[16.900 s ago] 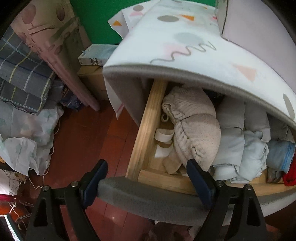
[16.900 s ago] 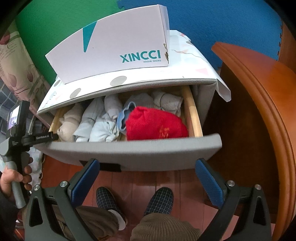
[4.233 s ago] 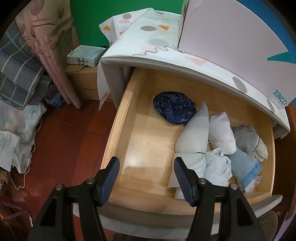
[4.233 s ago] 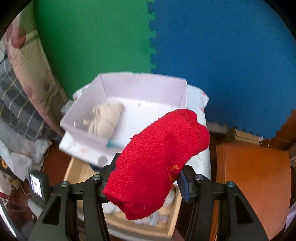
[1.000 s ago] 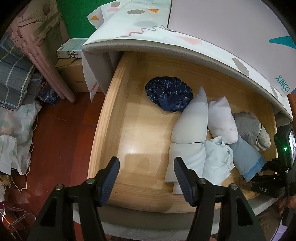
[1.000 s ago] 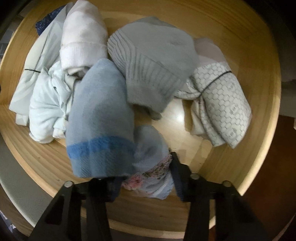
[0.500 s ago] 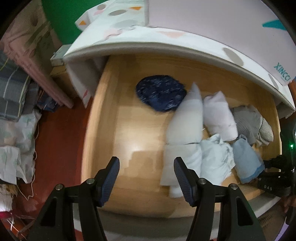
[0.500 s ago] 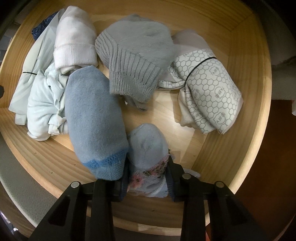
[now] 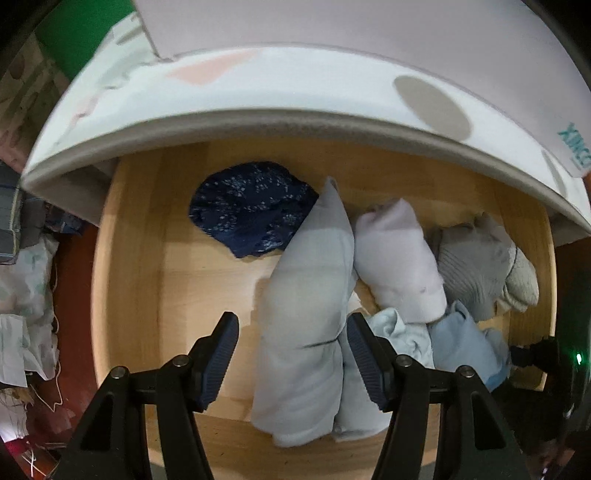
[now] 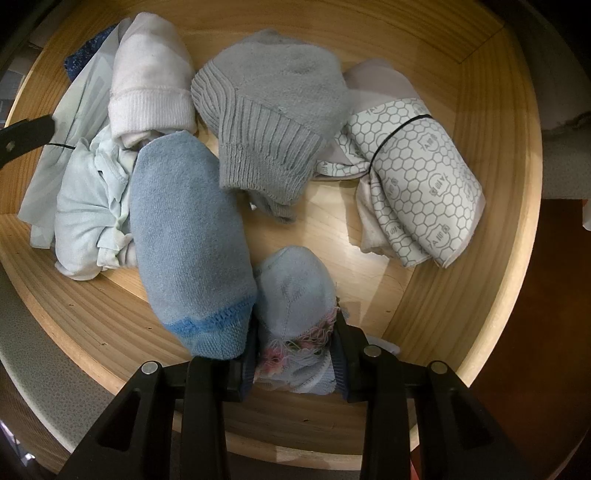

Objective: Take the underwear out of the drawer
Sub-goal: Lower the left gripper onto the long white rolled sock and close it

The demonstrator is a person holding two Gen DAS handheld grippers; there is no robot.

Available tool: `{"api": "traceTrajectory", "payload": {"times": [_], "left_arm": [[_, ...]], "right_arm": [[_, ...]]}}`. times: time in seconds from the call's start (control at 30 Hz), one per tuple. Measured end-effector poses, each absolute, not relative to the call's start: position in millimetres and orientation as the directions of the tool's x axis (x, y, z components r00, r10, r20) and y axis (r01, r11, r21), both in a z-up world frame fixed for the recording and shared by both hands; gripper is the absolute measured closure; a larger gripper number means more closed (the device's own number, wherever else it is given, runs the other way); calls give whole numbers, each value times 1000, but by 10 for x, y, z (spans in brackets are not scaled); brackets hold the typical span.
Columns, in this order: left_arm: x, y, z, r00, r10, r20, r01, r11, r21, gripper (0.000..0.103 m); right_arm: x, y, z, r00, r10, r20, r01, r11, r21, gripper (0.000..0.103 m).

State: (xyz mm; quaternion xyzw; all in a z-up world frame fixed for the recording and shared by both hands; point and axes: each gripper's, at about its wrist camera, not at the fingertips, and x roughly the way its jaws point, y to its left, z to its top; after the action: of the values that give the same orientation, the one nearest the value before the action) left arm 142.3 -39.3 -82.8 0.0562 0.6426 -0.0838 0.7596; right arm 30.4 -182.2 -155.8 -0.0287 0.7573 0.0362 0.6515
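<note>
Inside the drawer (image 10: 436, 66), right gripper (image 10: 293, 350) fingers now clamp the pale-blue bundle (image 10: 295, 295) (left's apart).

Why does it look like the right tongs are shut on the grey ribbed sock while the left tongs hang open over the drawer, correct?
Not quite. The right tongs are shut on the small pale-blue sock, per the right wrist view. The grey ribbed sock lies free. Left tongs are open.

Teal lettering, seemingly "XINC", is seen cut off at the frame edge on the white box (image 9: 369, 33). Small characters printed inside hexagons on the patterned roll (image 10: 417, 177) cannot be read.
</note>
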Motion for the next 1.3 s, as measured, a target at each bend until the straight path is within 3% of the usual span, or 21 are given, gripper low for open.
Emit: {"api": "traceTrajectory", "payload": {"times": [0.5,0.83,0.97,1.07,1.3], "left_arm": [[1661,-264,-1145,60,-88,-994,155,985,-78,39],[1721,-241,-1239,18,-29,-999,188,982,-25,38],[1721,-213,-1232,31,1,-1000,184,983,7,41],[1723,-167,-1264,24,30,-999,179,983,34,48],[1721,-11,-1279,20,37,-999,156,987,40,49]], "right_arm": [[282,-1839,-1577,-147,9,-989,-88,996,23,72],[283,-1836,-1579,-146,10,-989,-88,996,23,72],[285,-1833,-1582,-146,9,-989,-88,996,23,72],[286,-1832,-1584,-146,10,-989,-88,996,23,72],[292,-1826,-1575,-146,9,-989,-89,996,23,72]]}}
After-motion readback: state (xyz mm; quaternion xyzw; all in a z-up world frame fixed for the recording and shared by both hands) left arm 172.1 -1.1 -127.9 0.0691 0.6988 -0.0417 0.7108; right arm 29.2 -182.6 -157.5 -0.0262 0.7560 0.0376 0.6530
